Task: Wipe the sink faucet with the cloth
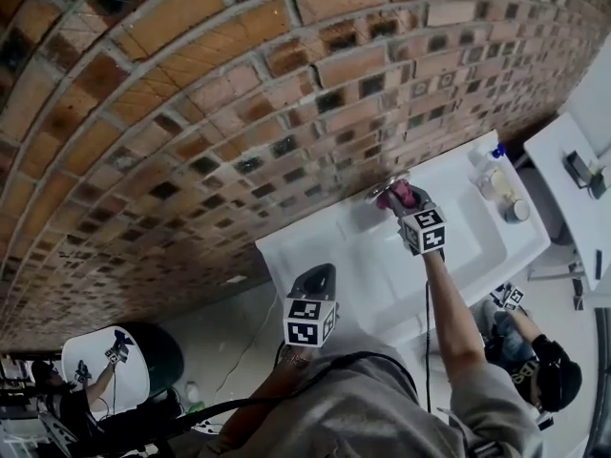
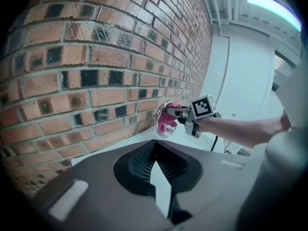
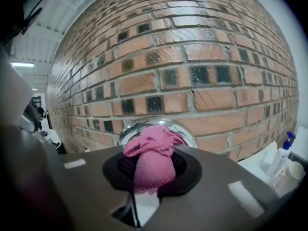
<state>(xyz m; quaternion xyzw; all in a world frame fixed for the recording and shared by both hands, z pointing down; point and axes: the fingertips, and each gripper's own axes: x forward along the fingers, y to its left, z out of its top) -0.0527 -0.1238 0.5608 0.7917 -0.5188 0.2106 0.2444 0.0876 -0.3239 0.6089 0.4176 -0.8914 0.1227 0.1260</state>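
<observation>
A chrome faucet stands at the back of the white sink, against the brick wall. My right gripper is shut on a bunched pink cloth and presses it against the faucet. In the right gripper view the pink cloth covers the front of the round chrome faucet. From the left gripper view the cloth hangs on the faucet with the right gripper behind it. My left gripper is held back over the sink's near left side, jaws shut and empty.
A spray bottle and two small jars sit on the sink's right end. The brick wall rises right behind the faucet. A white table stands to the right. A person crouches on the floor at lower right.
</observation>
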